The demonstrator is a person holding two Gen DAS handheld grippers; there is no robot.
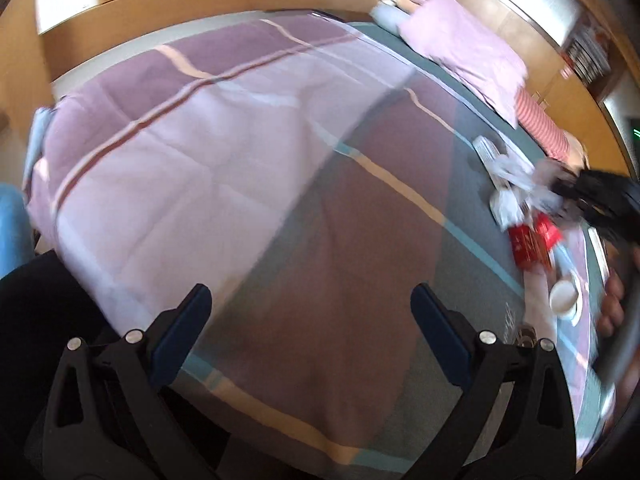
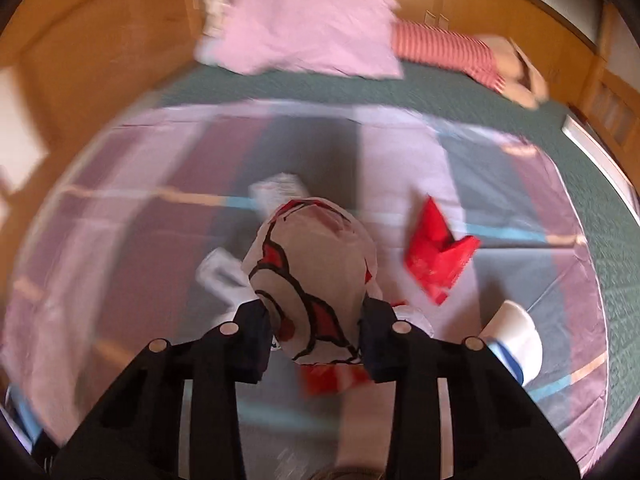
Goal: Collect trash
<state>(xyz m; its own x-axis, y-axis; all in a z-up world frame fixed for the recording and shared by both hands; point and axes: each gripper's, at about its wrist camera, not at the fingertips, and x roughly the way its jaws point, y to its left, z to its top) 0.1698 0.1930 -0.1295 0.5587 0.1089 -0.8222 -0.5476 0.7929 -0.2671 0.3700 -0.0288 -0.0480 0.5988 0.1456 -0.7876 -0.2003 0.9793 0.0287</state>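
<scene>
In the left wrist view my left tongs [image 1: 310, 312] stand spread wide over the striped bed cover [image 1: 224, 128], nothing between them. At the right edge of the frame lies the trash: white crumpled wrappers [image 1: 510, 184], a red packet [image 1: 534, 242] and a paper cup [image 1: 563, 297], with my right tongs [image 1: 592, 194] dark and blurred just above them. In the right wrist view my right tongs [image 2: 316, 330] pinch a crumpled white-and-red wrapper [image 2: 316, 268] at centre frame. The red packet [image 2: 438, 256] lies to its right, the paper cup [image 2: 516, 336] lower right, white wrappers [image 2: 222, 276] to the left, a pink pillow [image 2: 312, 36] at the top.
</scene>
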